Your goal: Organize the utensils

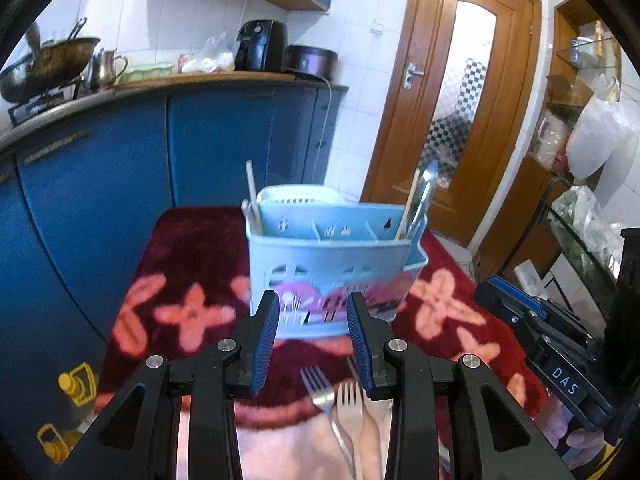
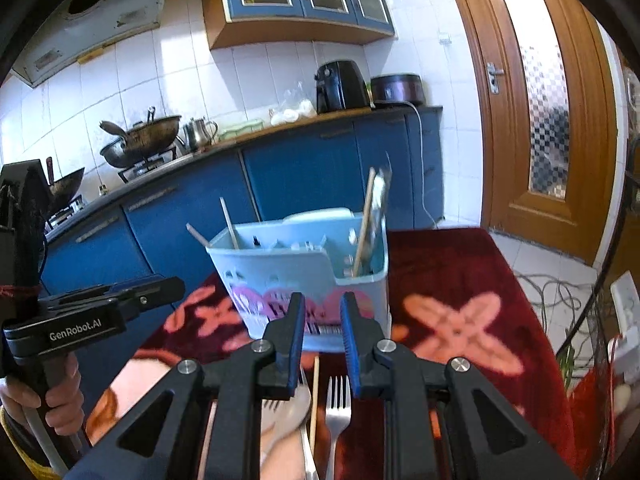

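forks [image 1: 326,396] – flat, tines toward caddy [image 1: 332,264] | chopsticks upright in end compartments | left gripper [image 1: 313,344], right gripper [image 2: 322,340] – both spread, empty

The left hand-held gripper [image 1: 313,340] hovers with jaws apart over a red floral cloth [image 1: 192,280] on the worktop. Just beyond stands a light-blue utensil caddy [image 1: 332,256] holding chopsticks [image 1: 253,196]. Two forks [image 1: 320,390] lie below the fingers.

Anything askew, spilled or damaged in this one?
Nothing spilled or damaged. The blue caddy stands upright on the red cloth; forks lie loose before it, not yet sorted. Both hand-held grippers are open, empty.
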